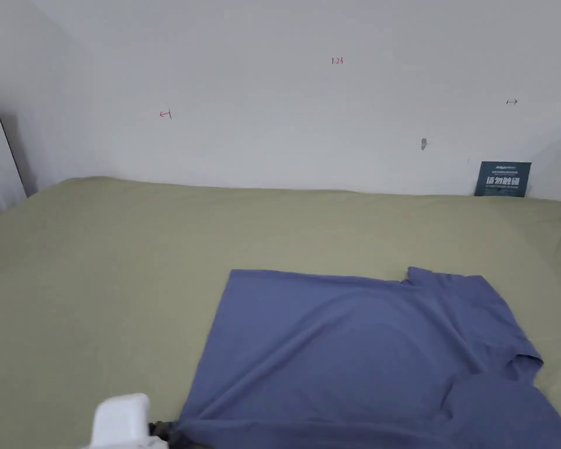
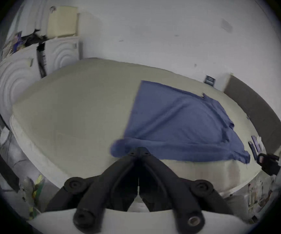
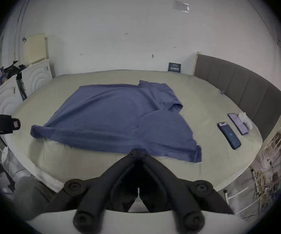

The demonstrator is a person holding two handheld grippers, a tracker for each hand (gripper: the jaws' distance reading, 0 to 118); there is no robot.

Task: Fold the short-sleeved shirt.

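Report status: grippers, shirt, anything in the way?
Left gripper and right gripper both shut on shirt near edge. Shirt spread on bed. Two phones lie beside it.

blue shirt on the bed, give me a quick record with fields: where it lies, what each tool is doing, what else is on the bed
shirt: blue short-sleeved shirt, spread mostly flat on the green bed
left tool: left tool, jaws closed on the shirt's near edge
right tool: right tool, jaws closed on the shirt's near edge
also on bed: two phones beside the headboard
fold: not yet made
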